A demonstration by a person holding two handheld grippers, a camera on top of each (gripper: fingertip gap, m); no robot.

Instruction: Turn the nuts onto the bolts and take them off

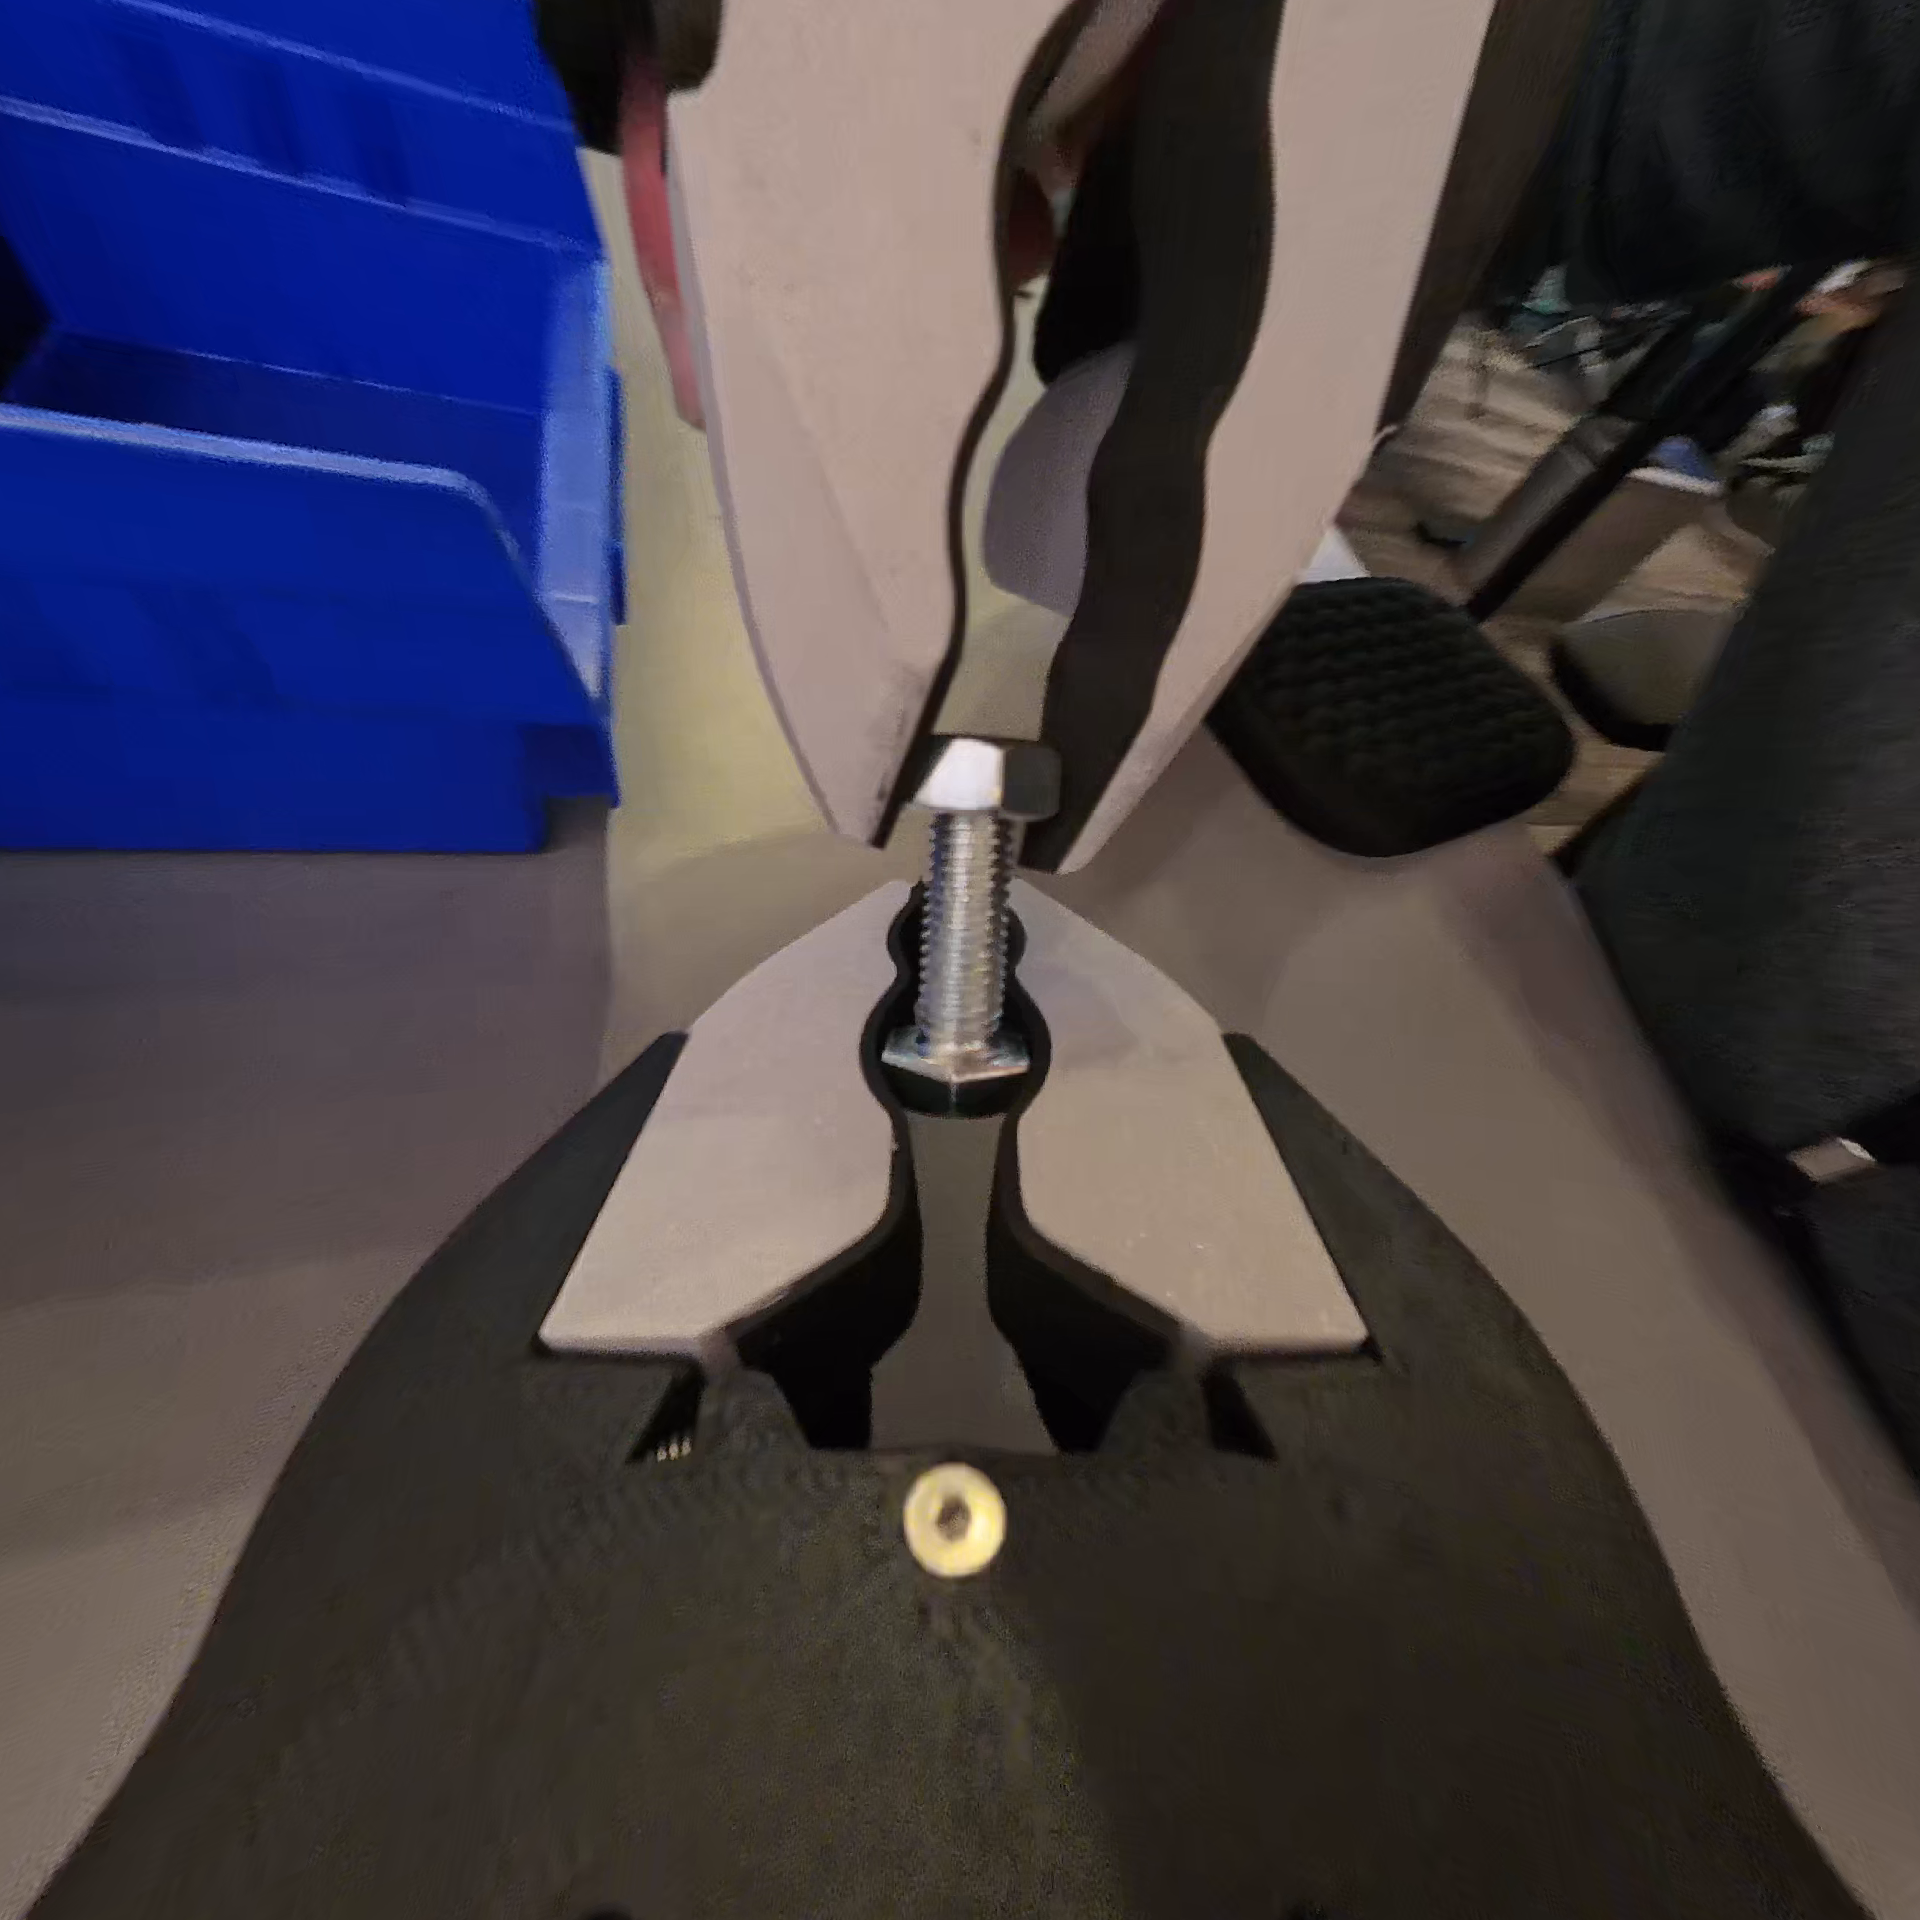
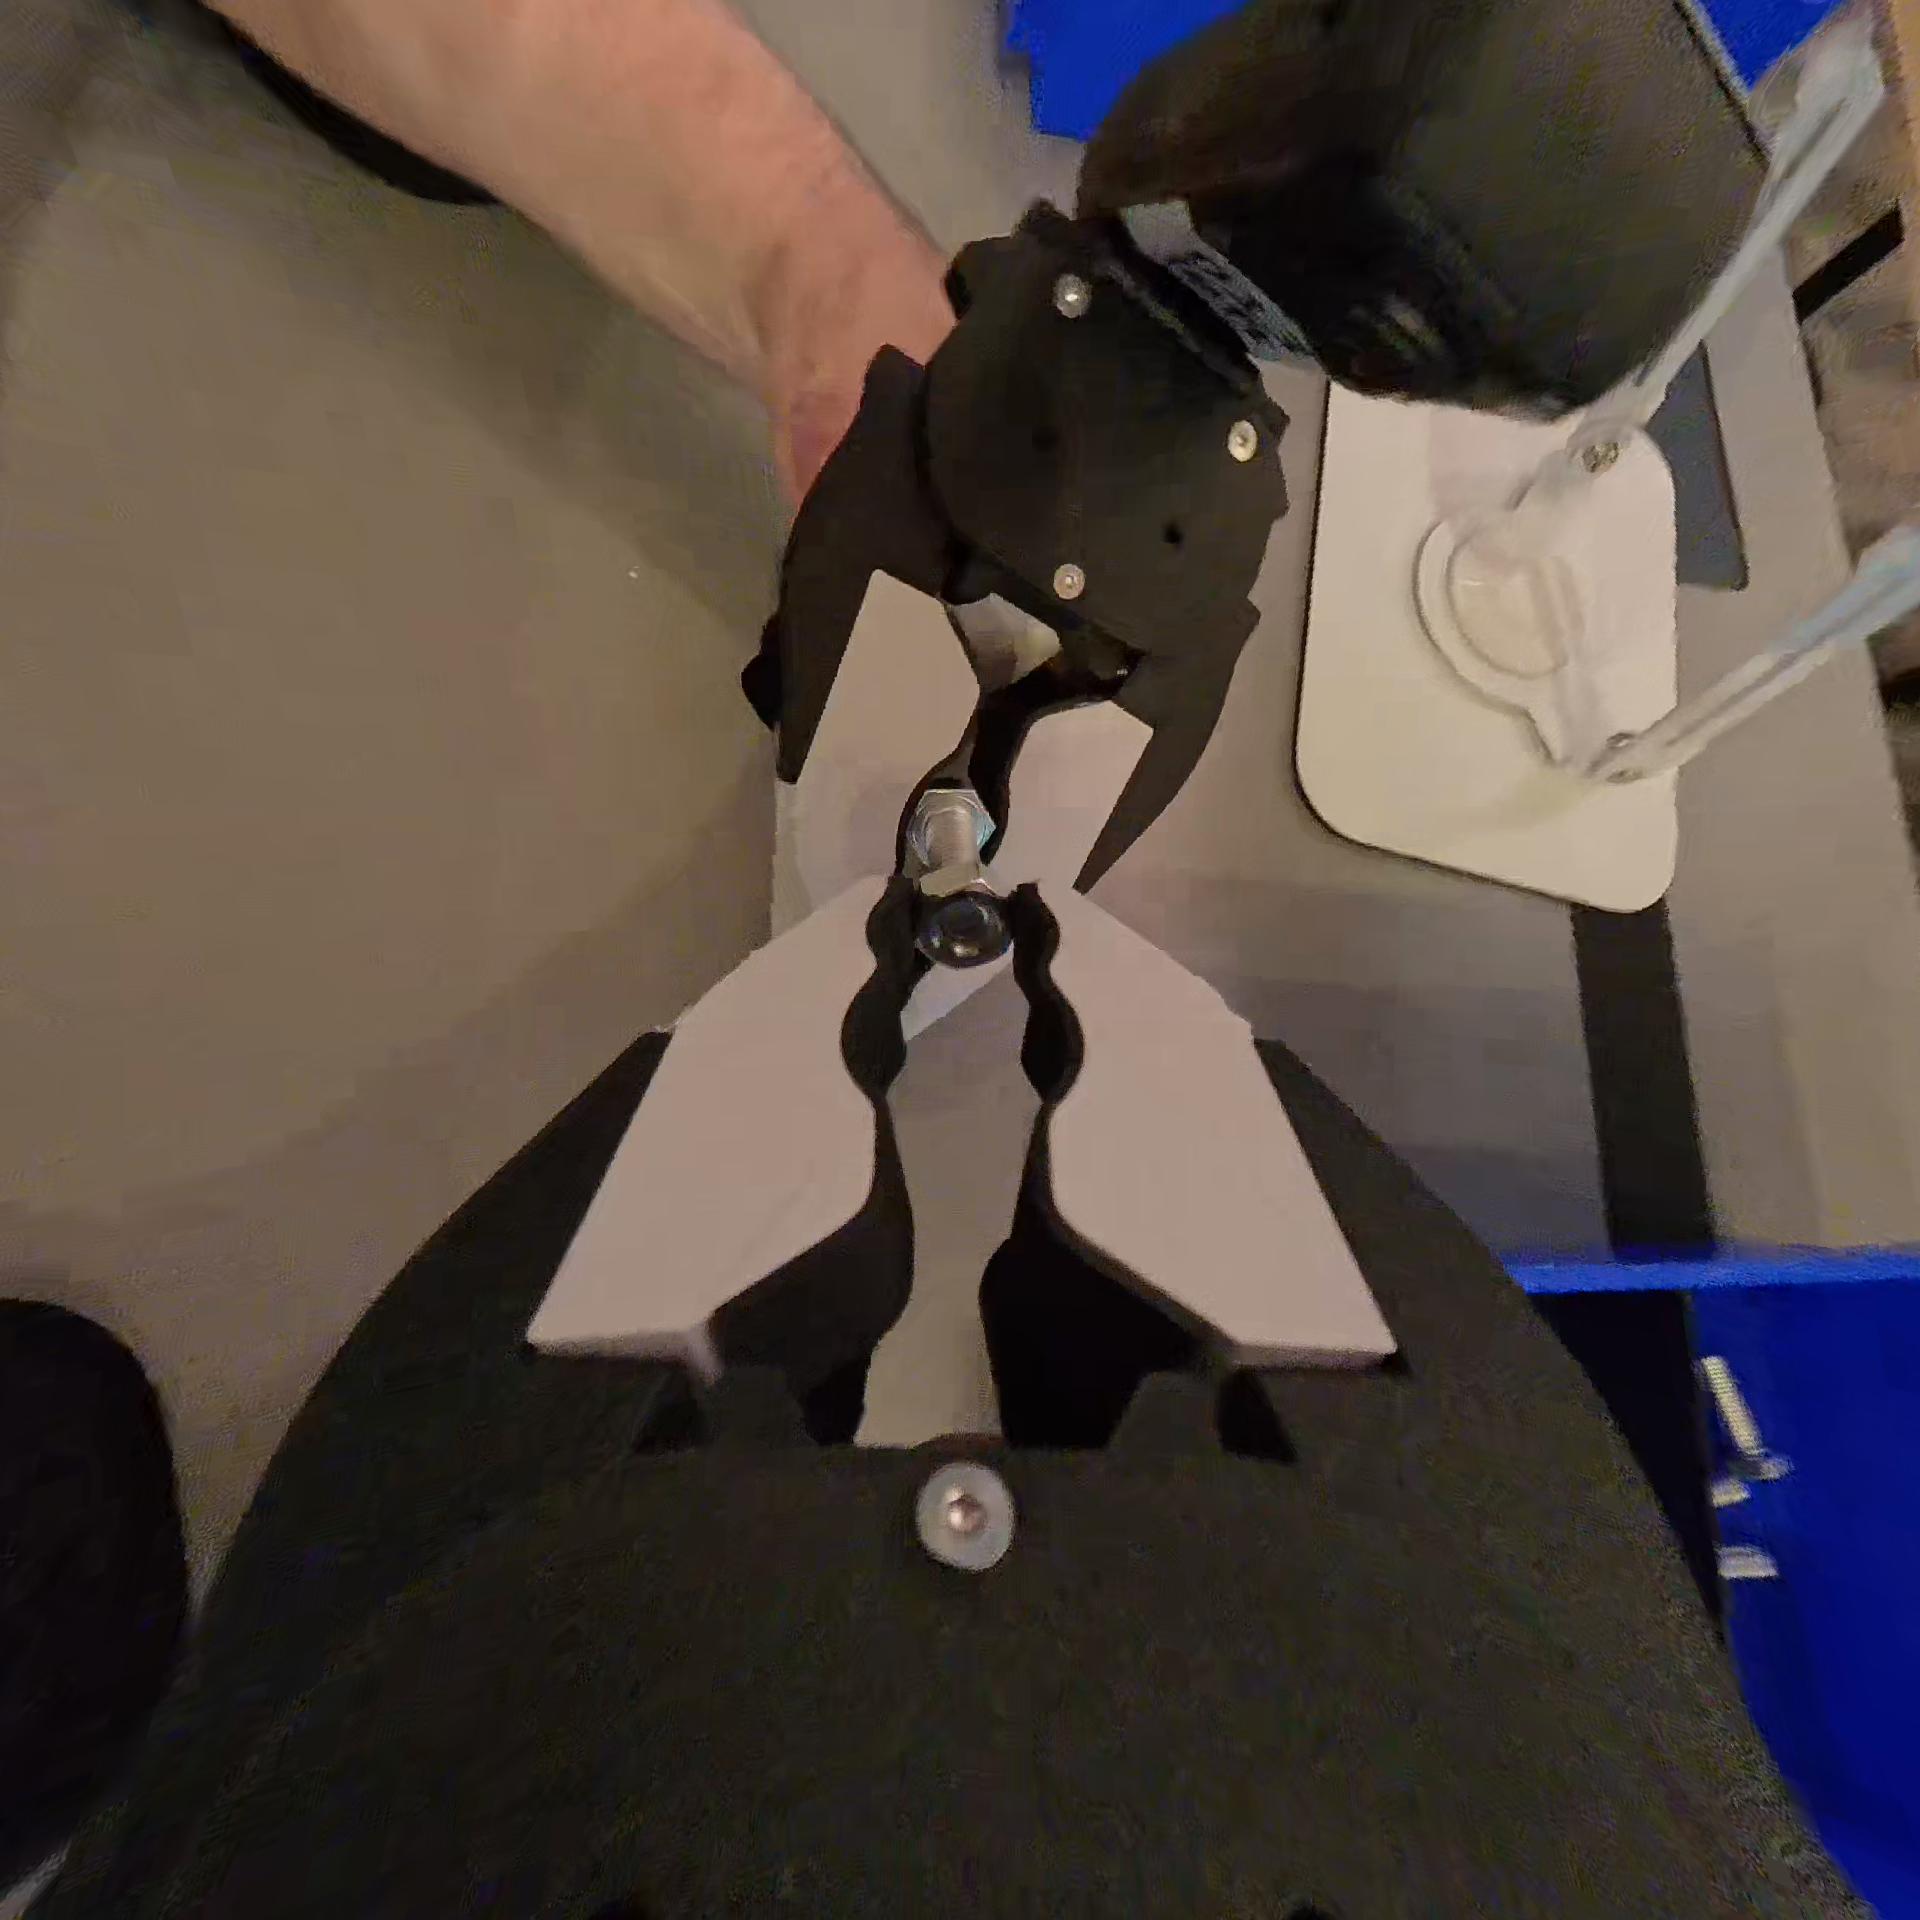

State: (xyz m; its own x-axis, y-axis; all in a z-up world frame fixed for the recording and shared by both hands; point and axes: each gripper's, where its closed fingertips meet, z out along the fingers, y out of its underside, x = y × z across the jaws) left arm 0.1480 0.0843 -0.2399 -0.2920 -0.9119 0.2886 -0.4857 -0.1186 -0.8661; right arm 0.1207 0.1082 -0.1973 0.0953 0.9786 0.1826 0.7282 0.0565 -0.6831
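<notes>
In the left wrist view my left gripper (image 1: 961,904) is shut on a silver bolt (image 1: 961,956), with the hex head (image 1: 954,1075) seated in the notch between the fingers and the threaded shaft pointing away. My right gripper (image 1: 977,831) comes down from above and is shut on a nut (image 1: 987,779) at the bolt's far end. In the right wrist view my right gripper (image 2: 956,899) pinches the dark nut (image 2: 956,928) at its tips. The left gripper (image 2: 940,873) faces it and holds the bolt (image 2: 943,831) in line with the nut.
Stacked blue bins (image 1: 291,520) stand at the left. Another blue bin (image 2: 1766,1507) with loose bolts sits at the lower right. A white base plate with a clear stand (image 2: 1486,665) is at the right. A forearm (image 2: 623,208) reaches over the grey table (image 2: 364,727). A black chair armrest (image 1: 1392,717) lies beyond. There is about 5 cm between the tips of the two grippers.
</notes>
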